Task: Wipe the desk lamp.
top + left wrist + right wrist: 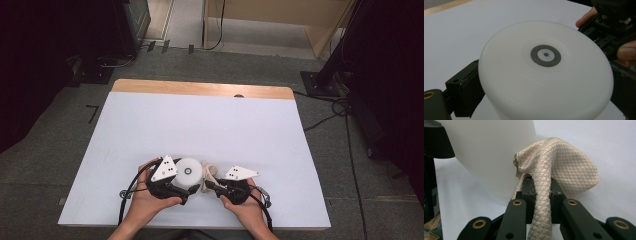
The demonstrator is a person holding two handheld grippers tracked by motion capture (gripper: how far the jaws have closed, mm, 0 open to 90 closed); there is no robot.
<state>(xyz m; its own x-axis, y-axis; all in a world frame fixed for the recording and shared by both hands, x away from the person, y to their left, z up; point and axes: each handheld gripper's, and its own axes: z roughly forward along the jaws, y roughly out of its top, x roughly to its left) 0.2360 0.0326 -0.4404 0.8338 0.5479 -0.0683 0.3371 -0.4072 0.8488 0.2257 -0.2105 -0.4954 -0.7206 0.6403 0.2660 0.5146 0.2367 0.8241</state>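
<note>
Lamp (pixel 190 171) x1, cloth (pixel 559 170) x1, grippers x2.

Even overhead light; table (pixel 200 120) bright, room corners near black. Soft shadows only. Mild glare on white lamp (pixel 544 75). Right gripper view's near jaws sharp, cloth (pixel 559 167) crisp; high view soft.

One white round lamp (pixel 190 172), one beige quilted cloth (pixel 559 170), two claws, one table (pixel 200 120)
</note>
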